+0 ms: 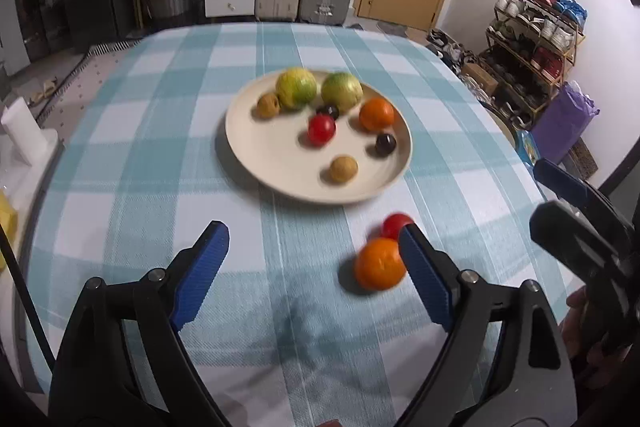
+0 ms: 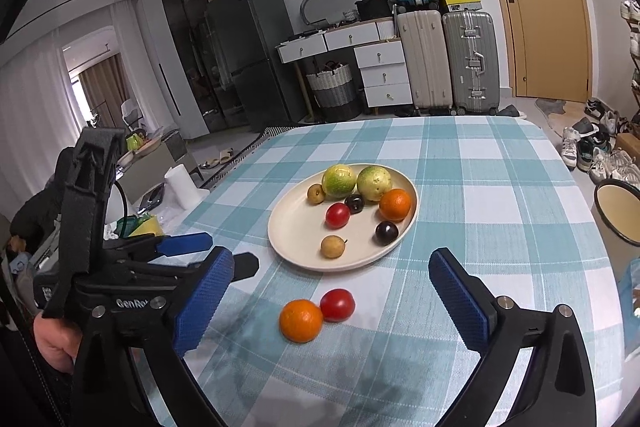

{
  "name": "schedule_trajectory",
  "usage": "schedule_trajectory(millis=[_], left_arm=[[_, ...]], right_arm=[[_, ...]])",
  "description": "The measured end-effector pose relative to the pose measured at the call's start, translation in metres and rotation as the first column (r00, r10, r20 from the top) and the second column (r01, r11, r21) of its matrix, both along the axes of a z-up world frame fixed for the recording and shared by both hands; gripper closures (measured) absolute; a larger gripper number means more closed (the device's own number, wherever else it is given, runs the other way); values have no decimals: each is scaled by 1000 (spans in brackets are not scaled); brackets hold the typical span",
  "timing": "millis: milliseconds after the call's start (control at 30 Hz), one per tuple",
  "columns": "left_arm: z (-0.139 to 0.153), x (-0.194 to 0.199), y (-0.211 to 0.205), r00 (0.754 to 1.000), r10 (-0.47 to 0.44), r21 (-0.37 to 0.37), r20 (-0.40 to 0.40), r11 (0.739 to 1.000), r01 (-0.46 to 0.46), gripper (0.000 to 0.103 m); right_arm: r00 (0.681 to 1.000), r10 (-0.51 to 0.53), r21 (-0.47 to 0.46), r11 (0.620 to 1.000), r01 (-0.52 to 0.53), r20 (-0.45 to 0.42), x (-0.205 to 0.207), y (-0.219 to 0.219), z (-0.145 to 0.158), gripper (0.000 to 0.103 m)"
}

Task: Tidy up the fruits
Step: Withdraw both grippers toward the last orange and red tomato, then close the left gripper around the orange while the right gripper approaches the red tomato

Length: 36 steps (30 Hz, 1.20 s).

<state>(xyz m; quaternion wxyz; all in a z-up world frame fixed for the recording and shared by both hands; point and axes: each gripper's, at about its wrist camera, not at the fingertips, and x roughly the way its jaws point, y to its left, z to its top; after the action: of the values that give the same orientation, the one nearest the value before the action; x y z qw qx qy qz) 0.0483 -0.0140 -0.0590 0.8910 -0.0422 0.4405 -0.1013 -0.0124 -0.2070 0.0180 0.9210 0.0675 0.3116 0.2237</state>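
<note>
- Left wrist view: the left gripper (image 1: pixel 314 267) stands wide with nothing between the jaws, above bare checked cloth (image 1: pixel 132 163).
- The loose orange (image 1: pixel 379 269) lies on the cloth touching the inner face of this view's right-hand finger; the loose tomato (image 1: pixel 394 223) sits just behind it. Both are near the plate (image 1: pixel 272 163), outside its rim.
- Judged step: pick up a loose fruit for the plate. Centre the jaws on the orange before closing; the tomato touching it may roll.
- Right wrist view: the right gripper (image 2: pixel 330 297) is also wide and empty. The orange (image 2: pixel 301 320) and tomato (image 2: pixel 337 304) lie touching each other, between its fingers in line of sight and just ahead of them.
- The left gripper (image 2: pixel 222 255) shows at the left edge, held by a hand (image 2: pixel 54 343).
- Materials: finger pads are blue and ribbed, frames black. The plate is smooth, cream and round with a low rim. The fruits are round and smooth-skinned, so grip gently.
</note>
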Motion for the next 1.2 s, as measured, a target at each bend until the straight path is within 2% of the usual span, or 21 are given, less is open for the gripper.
schedule_trajectory(millis=[200, 333, 567, 1200], left_arm=[[-15, -8, 0, 1000, 5, -7, -29, 1000, -5, 15], [-22, -11, 1, 999, 8, -9, -39, 1000, -8, 7], [-33, -12, -1, 998, -6, -21, -61, 1000, 4, 2], [-53, 14, -33, 990, -92, 13, -111, 996, 94, 1]], right_arm=[[1000, -13, 6, 1000, 13, -27, -6, -4, -11, 2], [998, -24, 19, 1000, 25, -50, -8, -11, -18, 2], [996, -13, 22, 1000, 15, -84, -8, -14, -32, 2], [985, -49, 43, 998, 56, -163, 16, -30, -62, 2]])
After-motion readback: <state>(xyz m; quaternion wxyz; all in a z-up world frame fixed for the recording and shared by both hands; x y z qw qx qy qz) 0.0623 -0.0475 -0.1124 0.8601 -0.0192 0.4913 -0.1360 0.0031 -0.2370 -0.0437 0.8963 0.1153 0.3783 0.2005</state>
